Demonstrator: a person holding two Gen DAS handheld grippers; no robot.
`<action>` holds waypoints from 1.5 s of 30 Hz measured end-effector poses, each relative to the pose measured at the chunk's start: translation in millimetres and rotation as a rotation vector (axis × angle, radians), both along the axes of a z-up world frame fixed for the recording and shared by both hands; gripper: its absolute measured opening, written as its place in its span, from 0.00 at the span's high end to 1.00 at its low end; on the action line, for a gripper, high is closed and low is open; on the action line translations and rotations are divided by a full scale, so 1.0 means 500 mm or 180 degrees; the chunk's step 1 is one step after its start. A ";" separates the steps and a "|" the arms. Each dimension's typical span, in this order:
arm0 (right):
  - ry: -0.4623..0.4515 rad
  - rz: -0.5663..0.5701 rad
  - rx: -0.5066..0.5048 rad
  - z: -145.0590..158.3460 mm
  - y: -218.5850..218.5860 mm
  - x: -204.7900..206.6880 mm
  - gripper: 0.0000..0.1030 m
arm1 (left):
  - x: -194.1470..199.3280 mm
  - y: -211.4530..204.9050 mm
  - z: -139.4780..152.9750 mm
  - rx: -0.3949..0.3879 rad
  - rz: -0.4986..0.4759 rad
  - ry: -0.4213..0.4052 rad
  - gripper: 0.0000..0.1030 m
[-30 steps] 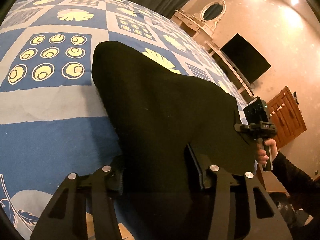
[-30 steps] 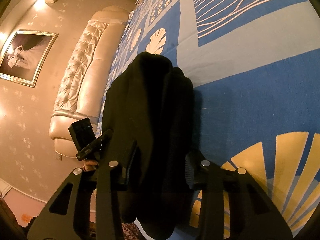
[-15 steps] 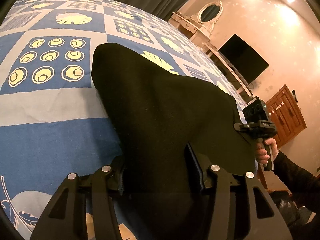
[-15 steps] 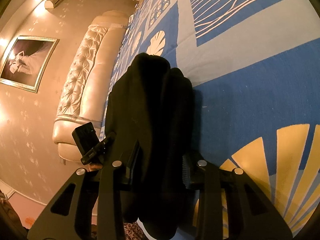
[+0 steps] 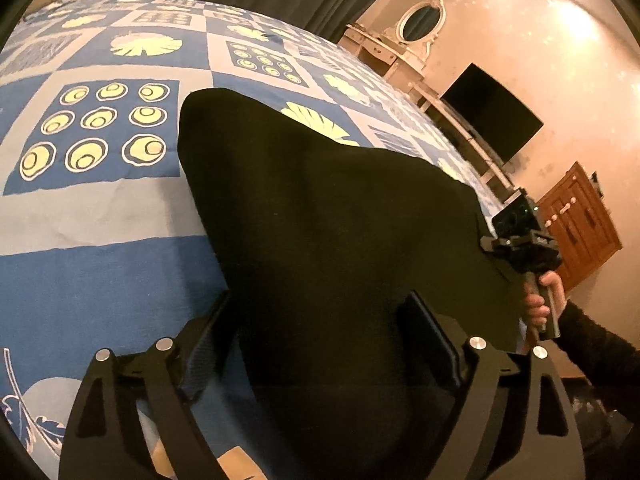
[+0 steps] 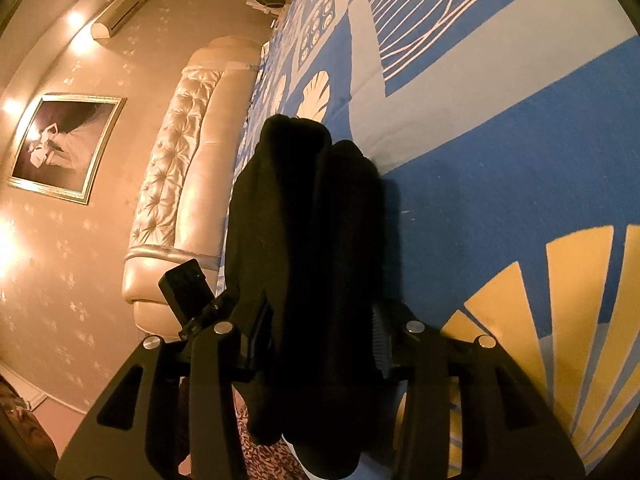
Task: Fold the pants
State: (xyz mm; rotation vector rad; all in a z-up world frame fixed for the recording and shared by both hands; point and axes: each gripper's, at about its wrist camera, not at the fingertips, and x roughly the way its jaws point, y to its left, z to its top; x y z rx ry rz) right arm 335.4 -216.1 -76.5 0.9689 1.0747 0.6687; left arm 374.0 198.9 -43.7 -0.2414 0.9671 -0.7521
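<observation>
The black pants (image 5: 320,216) lie across the blue patterned bedspread (image 5: 100,272), their near end lifted between both grippers. My left gripper (image 5: 320,340) is shut on one near corner of the pants; the cloth fills the gap between its fingers. My right gripper (image 6: 320,336) is shut on the other near corner, where the cloth (image 6: 308,216) bunches in thick folds. The right gripper also shows in the left wrist view (image 5: 520,240) at the pants' right edge, held by a hand. The left gripper's camera body shows in the right wrist view (image 6: 188,292).
The bed's padded cream headboard (image 6: 180,184) stands left in the right wrist view. A dresser with an oval mirror (image 5: 416,24), a dark TV (image 5: 492,116) and a wooden cabinet (image 5: 576,232) line the far wall. A framed picture (image 6: 64,144) hangs on the wall.
Both grippers keep their hold on the pants and have shifted only slightly. The pants' far end lies in about the same place on the bed.
</observation>
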 end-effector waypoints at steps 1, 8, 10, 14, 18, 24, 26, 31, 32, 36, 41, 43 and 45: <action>-0.0002 -0.0010 0.0012 -0.001 -0.003 -0.001 0.59 | 0.000 0.000 0.000 0.0016 0.0020 0.0000 0.17; 0.0006 -0.0109 0.0101 -0.007 -0.022 -0.013 0.59 | -0.005 0.005 0.001 0.0083 0.0164 -0.0001 0.17; 0.0013 -0.0141 0.0124 -0.008 -0.029 -0.018 0.59 | -0.008 0.010 0.000 0.0099 0.0206 0.0000 0.17; 0.0018 -0.0211 0.0155 -0.009 -0.042 -0.033 0.59 | -0.014 0.017 0.003 0.0149 0.0321 0.0005 0.17; 0.0024 -0.0286 0.0195 -0.012 -0.057 -0.052 0.59 | -0.026 0.021 0.007 0.0214 0.0460 -0.0009 0.17; 0.0027 -0.0410 0.0258 -0.018 -0.074 -0.091 0.59 | -0.058 0.034 0.010 0.0293 0.0702 -0.0051 0.17; 0.0041 -0.0460 0.0269 -0.020 -0.079 -0.107 0.58 | -0.069 0.042 0.009 0.0274 0.0799 -0.0026 0.17; 0.0061 -0.0543 0.0164 -0.017 -0.083 -0.155 0.58 | -0.100 0.052 0.013 0.0321 0.1017 -0.0020 0.17; 0.0062 -0.0557 0.0132 -0.015 -0.082 -0.162 0.58 | -0.107 0.052 0.016 0.0347 0.1055 -0.0022 0.17; 0.0121 -0.0639 -0.0221 -0.001 -0.071 -0.198 0.58 | -0.143 0.050 0.034 0.0514 0.1198 -0.0073 0.17; 0.0070 -0.0745 -0.0757 0.034 -0.039 -0.233 0.36 | -0.200 0.039 0.052 0.0750 0.1372 -0.0165 0.17; 0.0006 -0.0738 -0.1146 0.053 -0.013 -0.245 0.31 | -0.220 0.029 0.062 0.0866 0.1413 -0.0215 0.17; -0.0056 -0.0751 -0.1568 0.071 0.019 -0.259 0.30 | -0.242 0.018 0.072 0.0948 0.1445 -0.0248 0.17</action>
